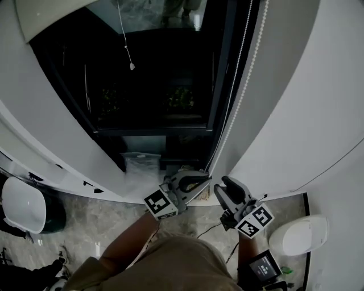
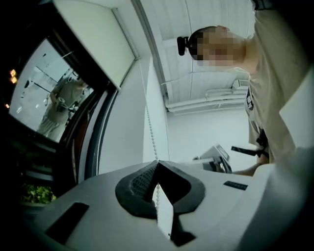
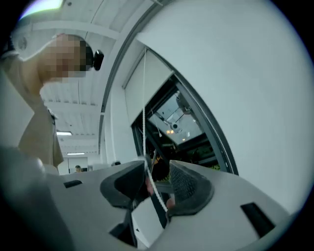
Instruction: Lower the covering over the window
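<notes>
A dark window [image 1: 148,74] fills the head view, with the pale roller blind [image 1: 62,14] rolled high at its top. A white bead chain [image 1: 242,85] hangs down the window's right side to both grippers. My left gripper [image 1: 196,181] is shut on the chain; in the left gripper view the beads [image 2: 150,132] run down into the closed pads [image 2: 142,181], and the blind [image 2: 93,44] shows at upper left. My right gripper [image 1: 226,190] sits just right of it. Its jaws stand open, and the chain [image 3: 143,122] passes loosely between the pads [image 3: 189,184].
A thin pull cord with a small knob [image 1: 132,66] dangles before the glass. White walls flank the window. On the marble floor stand a white round object [image 1: 23,204] at left and a white bin [image 1: 298,236] at right. A small screen [image 1: 264,267] is at bottom right.
</notes>
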The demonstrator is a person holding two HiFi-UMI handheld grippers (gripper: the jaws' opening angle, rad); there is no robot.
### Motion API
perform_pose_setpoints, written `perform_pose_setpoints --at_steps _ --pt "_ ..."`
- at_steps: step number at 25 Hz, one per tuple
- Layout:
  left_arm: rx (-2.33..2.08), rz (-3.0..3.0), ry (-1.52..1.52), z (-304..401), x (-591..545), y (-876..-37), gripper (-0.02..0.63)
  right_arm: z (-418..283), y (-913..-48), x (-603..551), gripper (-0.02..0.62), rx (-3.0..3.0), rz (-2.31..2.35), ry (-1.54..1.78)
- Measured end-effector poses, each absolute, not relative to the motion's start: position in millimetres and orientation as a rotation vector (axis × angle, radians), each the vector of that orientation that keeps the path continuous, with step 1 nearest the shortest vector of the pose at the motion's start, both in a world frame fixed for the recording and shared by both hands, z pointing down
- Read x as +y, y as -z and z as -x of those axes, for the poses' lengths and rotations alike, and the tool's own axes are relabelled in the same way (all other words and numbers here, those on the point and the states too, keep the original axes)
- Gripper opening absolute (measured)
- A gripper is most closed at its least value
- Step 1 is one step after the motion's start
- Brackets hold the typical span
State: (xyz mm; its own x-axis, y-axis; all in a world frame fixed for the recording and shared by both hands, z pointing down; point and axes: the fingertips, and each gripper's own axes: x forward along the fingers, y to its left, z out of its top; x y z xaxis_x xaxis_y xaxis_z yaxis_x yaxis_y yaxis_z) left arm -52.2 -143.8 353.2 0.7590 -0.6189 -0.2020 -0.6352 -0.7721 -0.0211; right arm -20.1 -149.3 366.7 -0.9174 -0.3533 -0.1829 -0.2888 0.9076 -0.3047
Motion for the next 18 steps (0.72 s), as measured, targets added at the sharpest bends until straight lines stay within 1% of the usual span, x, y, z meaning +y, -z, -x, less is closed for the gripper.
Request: perform_pose_setpoints --at_steps 2,4,6,8,9,10,11,12,13,14,15,17,18 --pt "1.017 2.904 -0.167 46.6 -140.3 -390.2 0.017 18.6 -343.6 -150.9 0.144 2.795 0.505 0.344" --pt "1.023 2.953 -0.112 39.9 -133.5 -422.6 0.017 25.2 -331.2 -147.8 0.144 2.835 0.560 0.213" --pt "1.023 2.986 -0.126 34.3 -124.4 -436.5 0.017 33.4 -331.3 -145.7 0.141 2.903 0.628 0.077" --pt "1.012 2.992 -0.136 29.9 -120.4 -436.6 0.017 39.6 -336.0 -146.8 0.140 2.943 0.662 0.025" --pt "1.001 2.986 -0.132 27.7 -120.3 -434.7 0.017 41.1 -337.4 -148.5 0.105 2.944 0.676 0.036" --pt "0.990 2.982 -0.128 25.8 -119.9 -432.0 0.017 42.1 -337.8 -149.4 0.034 2.940 0.686 0.060" --pt "0.976 2.981 -0.132 24.8 -118.3 -428.5 0.018 43.0 -337.4 -148.9 0.011 2.934 0.691 0.087" --pt "0.960 2.980 -0.158 25.9 -115.4 -423.4 0.018 43.7 -336.6 -147.5 0.009 2.928 0.694 0.106" --pt "0.948 2.978 -0.218 30.5 -112.6 -415.5 0.034 44.2 -336.5 -146.1 0.008 2.927 0.696 0.114" --pt "0.947 2.969 -0.308 38.6 -111.5 -402.9 0.128 44.6 -338.9 -145.4 0.008 2.932 0.694 0.118" --pt "0.960 2.946 -0.406 48.6 -113.0 -384.5 0.200 45.0 -345.5 -145.8 0.008 2.945 0.688 0.133" --pt "1.007 2.863 -0.536 63.8 -122.6 -341.2 0.204 46.8 -370.7 -146.8 0.006 2.995 0.669 0.202" --pt "1.024 2.831 -0.547 65.6 -129.5 -323.0 0.204 47.9 -383.7 -145.4 0.006 3.021 0.660 0.235"
